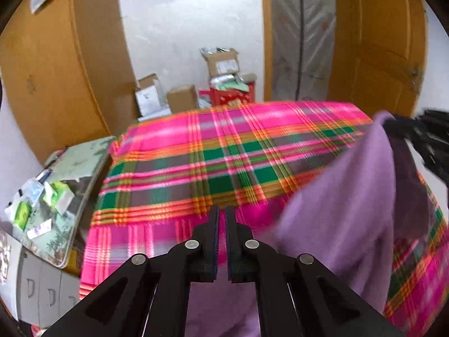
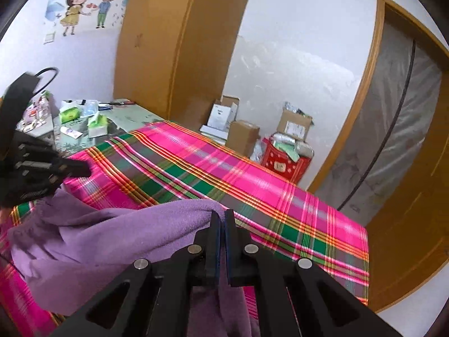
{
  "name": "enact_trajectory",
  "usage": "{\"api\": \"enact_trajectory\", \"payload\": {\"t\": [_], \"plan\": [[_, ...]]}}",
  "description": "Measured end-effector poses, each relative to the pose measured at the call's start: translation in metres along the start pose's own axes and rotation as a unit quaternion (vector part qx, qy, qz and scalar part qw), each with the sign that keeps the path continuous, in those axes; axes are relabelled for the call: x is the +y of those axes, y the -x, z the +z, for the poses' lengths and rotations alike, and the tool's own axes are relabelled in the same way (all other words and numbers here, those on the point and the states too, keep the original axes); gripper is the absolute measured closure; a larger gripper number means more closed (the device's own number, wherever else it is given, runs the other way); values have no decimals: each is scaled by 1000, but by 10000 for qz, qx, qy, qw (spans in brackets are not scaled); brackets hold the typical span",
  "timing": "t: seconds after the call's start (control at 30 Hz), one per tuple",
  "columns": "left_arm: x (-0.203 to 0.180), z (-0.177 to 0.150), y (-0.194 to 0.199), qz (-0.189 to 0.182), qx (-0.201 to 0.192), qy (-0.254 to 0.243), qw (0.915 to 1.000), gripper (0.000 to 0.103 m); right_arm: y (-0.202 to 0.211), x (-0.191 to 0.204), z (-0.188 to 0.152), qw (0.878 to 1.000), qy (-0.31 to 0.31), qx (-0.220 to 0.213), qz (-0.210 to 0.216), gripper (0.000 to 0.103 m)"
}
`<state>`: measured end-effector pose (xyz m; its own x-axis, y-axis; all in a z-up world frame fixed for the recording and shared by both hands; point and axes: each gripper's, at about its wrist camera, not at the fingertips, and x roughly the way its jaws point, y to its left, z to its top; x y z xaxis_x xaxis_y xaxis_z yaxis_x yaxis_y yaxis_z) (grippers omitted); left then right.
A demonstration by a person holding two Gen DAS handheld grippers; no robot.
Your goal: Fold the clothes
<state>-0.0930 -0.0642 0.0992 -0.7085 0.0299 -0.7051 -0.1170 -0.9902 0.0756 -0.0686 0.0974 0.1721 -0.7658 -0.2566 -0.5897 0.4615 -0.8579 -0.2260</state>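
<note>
Two tongs, left (image 1: 221, 210) & right (image 2: 221, 213), each clamped on one purple garment (image 2: 112, 238); one plaid bed (image 1: 224, 154).

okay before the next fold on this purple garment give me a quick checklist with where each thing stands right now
1. Right tongs clamped on the purple garment: ok, cloth sits between the closed fingers.
2. Left tongs gripping the garment: cannot tell; they are shut, but no cloth shows at the tips.
3. Garment lifted between the two tongs: ok, it hangs in a sagging drape.
4. Garment spread flat, free of bunching: not ok, it is creased and gathered.
5. Plaid cloth offers bare room to lay the fold: ok.
6. Clutter on the side table stays off the fold area: ok.
</note>
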Motion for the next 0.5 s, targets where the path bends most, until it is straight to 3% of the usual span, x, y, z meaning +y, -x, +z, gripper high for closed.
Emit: {"api": "enact_trajectory", "payload": {"t": [0.2,0.4,0.5], "plan": [[-9,-24,-4,-241,290,-415,9984,73,-14,-6,-3,9999,-51,136,3,100],[-20,-40,-21,-83,781,-693,9945,73,-18,-8,-4,9998,-101,142,63,100],[-20,-40,-23,-373,827,-579,9942,73,-20,-9,-6,9998,-108,168,76,100]]}}
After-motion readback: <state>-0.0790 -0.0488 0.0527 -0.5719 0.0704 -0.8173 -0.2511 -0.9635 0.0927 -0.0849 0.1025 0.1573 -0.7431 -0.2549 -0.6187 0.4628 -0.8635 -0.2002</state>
